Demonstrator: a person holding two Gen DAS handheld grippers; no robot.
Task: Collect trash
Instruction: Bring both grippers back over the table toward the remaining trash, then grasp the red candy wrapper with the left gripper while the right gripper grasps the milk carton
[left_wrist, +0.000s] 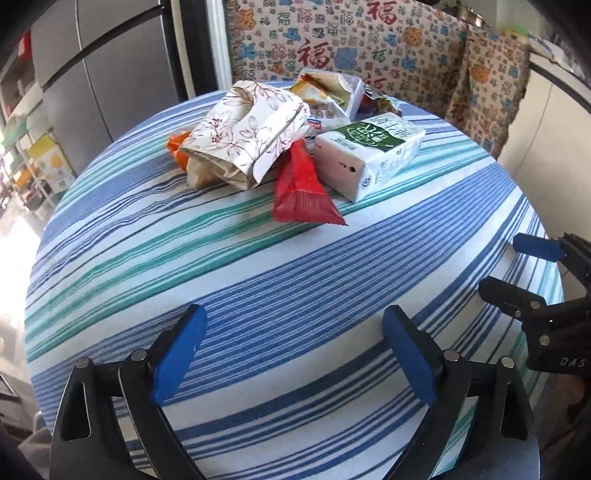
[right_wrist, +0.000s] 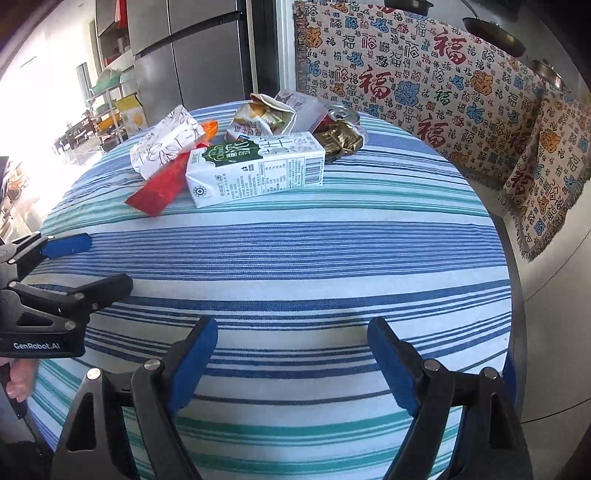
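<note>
While both your grippers hang wide and empty, the trash heap sits upper centre of frame: milk carton (right_wrist: 255, 168) lies crosswise, nearest your right gripper (right_wrist: 291, 354) (left gripper (left_wrist: 295, 350) faces the red wrapper (left_wrist: 301, 188)).

one carton (right_wrist: 255, 170), one can (right_wrist: 343, 112), two tongs (left_wrist: 295, 354)

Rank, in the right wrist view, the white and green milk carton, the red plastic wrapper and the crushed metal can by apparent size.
1. White and green milk carton, largest.
2. Red plastic wrapper.
3. Crushed metal can, smallest, though farthest away and partly hidden.
</note>
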